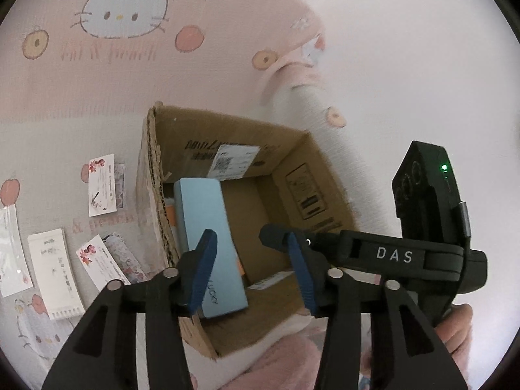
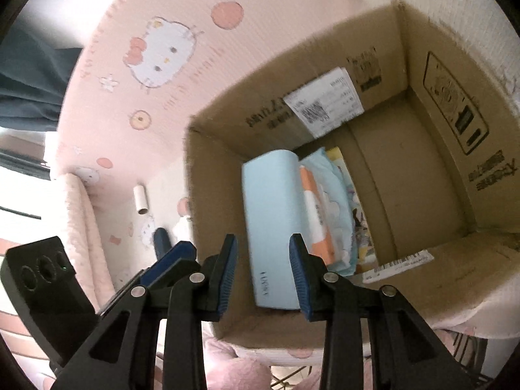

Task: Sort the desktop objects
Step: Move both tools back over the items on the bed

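Observation:
An open cardboard box (image 1: 302,169) (image 2: 455,169) stands on a pink Hello Kitty cloth. A light blue flat case (image 1: 208,243) (image 2: 276,227) lies inside it against the left wall, next to an orange and pale blue packet (image 2: 321,214) and a yellow printed item (image 2: 354,201). My left gripper (image 1: 250,247) is open and empty above the box's near left part. My right gripper (image 2: 263,256) is open and empty above the blue case. The right gripper (image 1: 279,237) also shows in the left wrist view, reaching over the box.
Several small printed cards and packets (image 1: 100,185) (image 1: 55,276) lie on the cloth left of the box. A white tube (image 2: 141,200) lies on the cloth beyond the box's left side. The left gripper's body (image 2: 42,289) is at the lower left of the right wrist view.

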### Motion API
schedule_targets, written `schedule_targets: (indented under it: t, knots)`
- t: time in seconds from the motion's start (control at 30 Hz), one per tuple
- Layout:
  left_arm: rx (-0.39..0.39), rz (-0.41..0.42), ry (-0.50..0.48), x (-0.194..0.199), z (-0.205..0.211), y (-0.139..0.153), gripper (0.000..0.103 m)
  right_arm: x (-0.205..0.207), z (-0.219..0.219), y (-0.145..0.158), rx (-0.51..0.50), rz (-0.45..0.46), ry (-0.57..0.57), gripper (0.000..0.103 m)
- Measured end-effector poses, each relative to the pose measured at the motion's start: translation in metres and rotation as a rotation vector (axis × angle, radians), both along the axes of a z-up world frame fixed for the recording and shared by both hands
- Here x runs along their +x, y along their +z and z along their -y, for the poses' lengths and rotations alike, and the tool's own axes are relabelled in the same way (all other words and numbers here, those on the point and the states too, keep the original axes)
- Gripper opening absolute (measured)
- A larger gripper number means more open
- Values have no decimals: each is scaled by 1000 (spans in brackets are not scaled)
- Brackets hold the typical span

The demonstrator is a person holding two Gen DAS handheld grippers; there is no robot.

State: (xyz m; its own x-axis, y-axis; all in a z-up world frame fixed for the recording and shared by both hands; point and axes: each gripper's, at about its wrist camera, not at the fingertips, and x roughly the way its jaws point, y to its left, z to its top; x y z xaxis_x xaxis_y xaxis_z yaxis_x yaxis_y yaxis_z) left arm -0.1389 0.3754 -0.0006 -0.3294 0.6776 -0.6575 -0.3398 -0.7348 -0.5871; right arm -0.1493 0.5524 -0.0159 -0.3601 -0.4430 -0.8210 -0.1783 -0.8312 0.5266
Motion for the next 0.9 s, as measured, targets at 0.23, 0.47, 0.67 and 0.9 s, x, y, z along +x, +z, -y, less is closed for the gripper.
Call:
schedule_targets:
  t: [0.23, 0.47, 0.67, 0.9]
  knots:
    - [64, -78, -39, 18, 22, 30, 53, 23, 15, 47, 67, -106, -39, 36]
    - [68, -167, -53, 38, 49, 55, 54, 42, 48, 84, 113, -191, -53, 51]
    - [75, -189, -30, 45, 80, 65, 55, 58, 80, 101, 114, -232, -62, 54]
    - [114, -241, 36, 51, 131, 86, 55, 66, 115, 117, 143, -237, -35, 56]
